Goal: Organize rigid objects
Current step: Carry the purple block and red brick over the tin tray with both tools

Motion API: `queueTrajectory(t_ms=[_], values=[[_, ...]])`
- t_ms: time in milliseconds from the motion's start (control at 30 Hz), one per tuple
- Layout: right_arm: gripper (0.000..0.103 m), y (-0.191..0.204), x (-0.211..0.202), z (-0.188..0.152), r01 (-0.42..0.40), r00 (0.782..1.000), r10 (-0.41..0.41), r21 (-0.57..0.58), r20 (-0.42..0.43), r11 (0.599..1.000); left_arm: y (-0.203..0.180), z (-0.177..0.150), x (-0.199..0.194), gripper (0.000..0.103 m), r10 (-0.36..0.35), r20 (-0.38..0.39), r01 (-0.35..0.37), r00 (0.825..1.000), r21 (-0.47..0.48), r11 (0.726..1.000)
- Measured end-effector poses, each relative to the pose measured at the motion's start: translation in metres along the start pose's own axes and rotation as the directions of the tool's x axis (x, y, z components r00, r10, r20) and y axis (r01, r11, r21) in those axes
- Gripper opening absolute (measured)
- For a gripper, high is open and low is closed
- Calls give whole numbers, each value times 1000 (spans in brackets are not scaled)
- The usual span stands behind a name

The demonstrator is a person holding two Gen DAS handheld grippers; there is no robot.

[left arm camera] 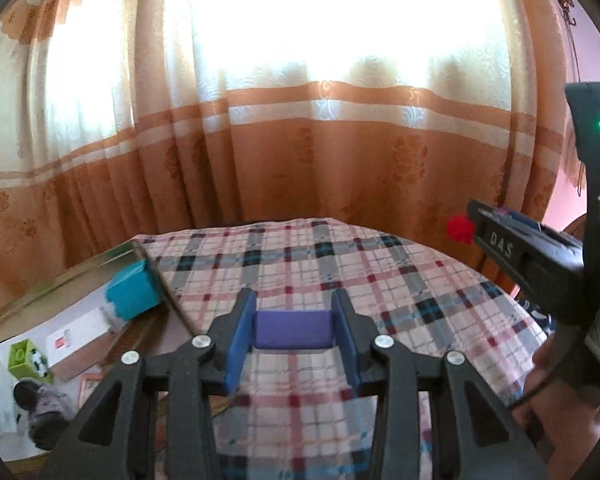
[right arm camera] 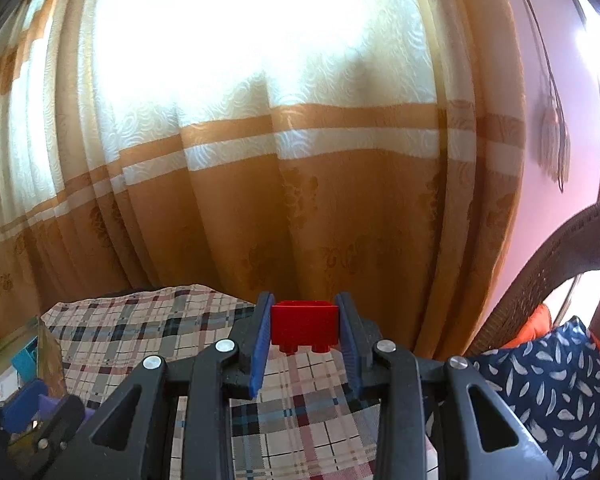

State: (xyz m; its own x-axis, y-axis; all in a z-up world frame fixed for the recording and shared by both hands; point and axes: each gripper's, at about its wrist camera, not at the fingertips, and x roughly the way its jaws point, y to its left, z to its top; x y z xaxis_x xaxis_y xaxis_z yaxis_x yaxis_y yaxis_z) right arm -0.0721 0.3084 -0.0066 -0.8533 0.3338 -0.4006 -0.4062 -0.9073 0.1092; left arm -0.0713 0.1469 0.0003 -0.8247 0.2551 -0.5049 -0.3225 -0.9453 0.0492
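Observation:
My left gripper [left arm camera: 294, 320] is shut on a purple block [left arm camera: 292, 330], held above the plaid tablecloth [left arm camera: 340, 272]. My right gripper [right arm camera: 305, 326] is shut on a red toy brick [right arm camera: 304, 326], studs pointing down, held above the same cloth [right arm camera: 140, 328]. In the left wrist view the right gripper [left arm camera: 466, 229] enters from the right with the red brick [left arm camera: 459, 230] at its tip. In the right wrist view the left gripper [right arm camera: 44, 402] and its purple block [right arm camera: 50, 402] show at the lower left.
An open cardboard box [left arm camera: 80, 312] at the left holds a teal block [left arm camera: 134, 290], a green brick [left arm camera: 24, 356] and a dark plush toy [left arm camera: 40, 404]. An orange-and-white curtain [left arm camera: 300, 140] hangs behind the table. A wicker chair [right arm camera: 540, 272] with a patterned cushion [right arm camera: 548, 392] stands at the right.

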Motion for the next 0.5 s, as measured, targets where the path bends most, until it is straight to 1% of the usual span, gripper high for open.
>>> queueTrajectory(t_ms=[133, 267, 367, 433, 500], values=[[34, 6, -8, -1, -5, 999, 6, -25, 33, 1000, 15, -6, -15, 39, 22, 16, -22, 1000, 0, 1000], [34, 14, -19, -6, -13, 999, 15, -47, 47, 999, 21, -12, -30, 39, -1, 42, 0, 999, 25, 1000], [34, 17, -30, -11, -24, 998, 26, -45, 50, 999, 21, -15, -36, 39, -4, 57, 2, 998, 39, 999], [34, 17, -36, -14, -23, 998, 25, -40, 53, 999, 22, -16, -39, 39, -17, 59, 14, 998, 45, 999], [34, 18, -40, -17, -25, 999, 26, -29, 47, 999, 25, -16, -40, 39, -50, 55, 48, 997, 35, 998]])
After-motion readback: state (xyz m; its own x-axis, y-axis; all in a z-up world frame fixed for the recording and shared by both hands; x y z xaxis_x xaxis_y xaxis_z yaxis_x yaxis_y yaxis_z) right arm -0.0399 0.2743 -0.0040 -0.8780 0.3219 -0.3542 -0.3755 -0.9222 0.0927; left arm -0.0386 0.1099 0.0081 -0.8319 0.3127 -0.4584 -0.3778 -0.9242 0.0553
